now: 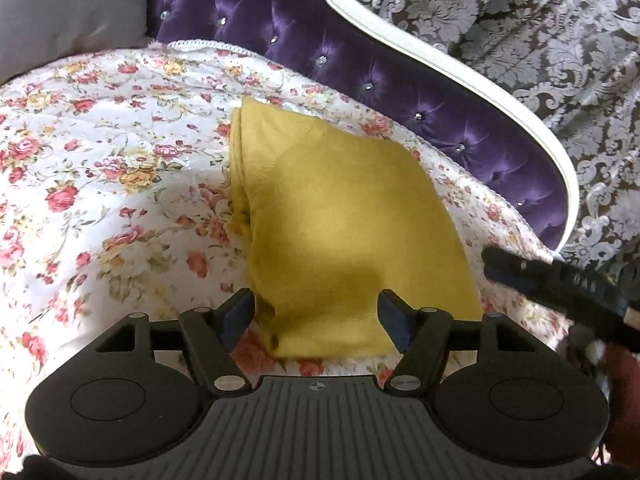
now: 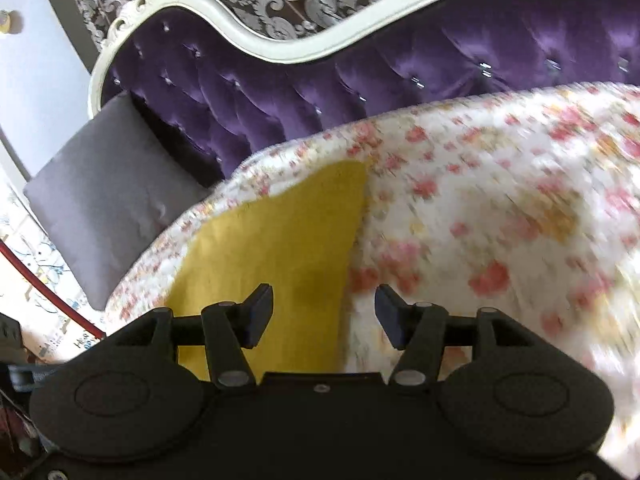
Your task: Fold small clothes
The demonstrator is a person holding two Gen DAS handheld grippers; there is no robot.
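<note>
The folded mustard-yellow soft knit garment (image 1: 344,232) lies on the white quilted bedspread with a red rose print (image 1: 100,168), near the purple tufted velvet headboard (image 1: 360,60). Above the garment's near edge, the left gripper (image 1: 316,314) has its jaws apart, holding nothing. At the garment's right edge, the right gripper (image 2: 325,312) is also spread wide and empty.

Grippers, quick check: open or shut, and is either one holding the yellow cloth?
Left gripper: open, holding nothing, its jaws either side of the yellow cloth.
Right gripper: open, holding nothing; view blurred.
</note>
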